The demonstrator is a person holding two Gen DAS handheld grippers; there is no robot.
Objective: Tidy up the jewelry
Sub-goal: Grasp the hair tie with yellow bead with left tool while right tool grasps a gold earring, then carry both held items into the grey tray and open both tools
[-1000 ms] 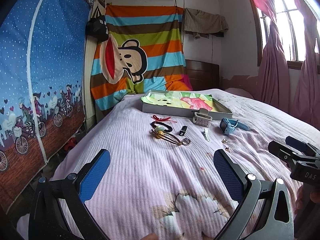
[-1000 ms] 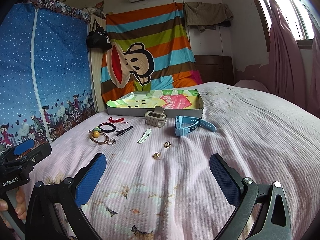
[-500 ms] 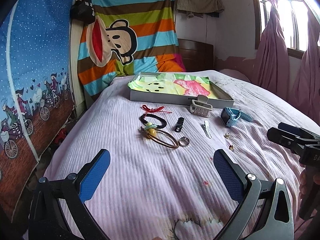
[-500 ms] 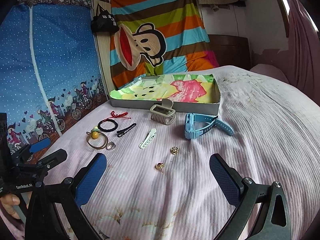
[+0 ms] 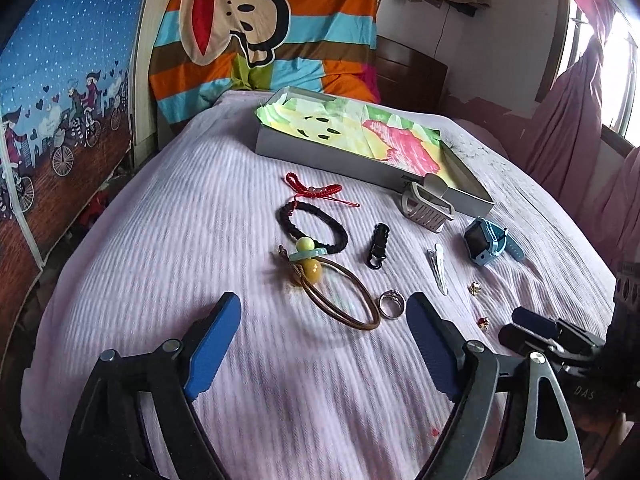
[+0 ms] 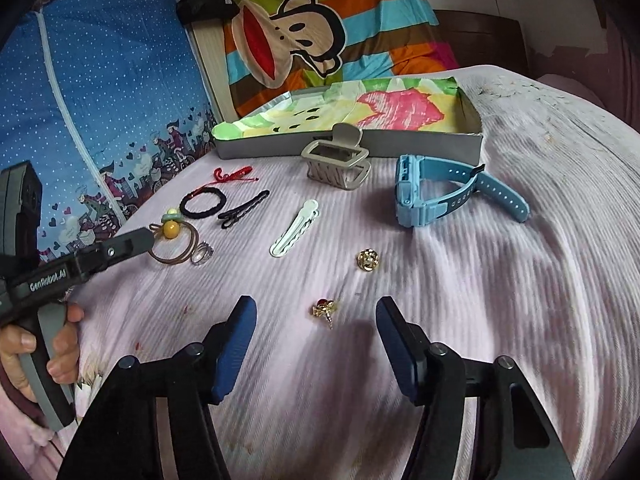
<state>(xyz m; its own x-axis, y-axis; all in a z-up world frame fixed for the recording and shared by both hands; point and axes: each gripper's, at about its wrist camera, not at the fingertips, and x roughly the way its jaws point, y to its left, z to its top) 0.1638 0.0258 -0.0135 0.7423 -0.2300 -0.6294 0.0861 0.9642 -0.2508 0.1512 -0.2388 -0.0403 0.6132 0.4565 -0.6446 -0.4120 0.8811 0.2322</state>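
Jewelry lies scattered on the bed [image 5: 160, 240], none of it yet in the grey box [image 5: 320, 156] beyond. Left wrist view: left claw [image 5: 324, 312] released, jaws wide, holding nothing. Just ahead of it and between the pads lies the brown cord loop [image 5: 340, 296] with its yellow bead [image 5: 311, 269]; the silver ring [image 5: 390, 305] sits just inside the right pad. Farther ahead: black hair tie [image 5: 316, 224], red braided cord [image 5: 316, 190], black clip [image 5: 378, 246]. Off to the right, the white clip [image 5: 437, 266], blue watch [image 5: 490, 240] and beige claw clip [image 5: 426, 204]. Judgement: cord and ring are light; cord is limp and best pinched at the bead, ring is hard, slick, low on soft cloth, likely to skid. Right claw's tips [image 5: 528, 328] show at the right edge, apparently parted. Right wrist view: right claw [image 6: 316, 322] released and empty, a small gold stud with a red dot [image 6: 324, 309] lying between its pads, a second gold stud [image 6: 368, 260] just ahead. Judgement: tiny, rigid, easily pressed into the bedding; pinch across the body, not the pin. This view shows the studs' form and the watch strap [image 6: 500, 196] spread flat; the left view reduces the studs to specks but shows the cord loop fully, which here is partly hidden behind the left claw's finger [image 6: 128, 245].
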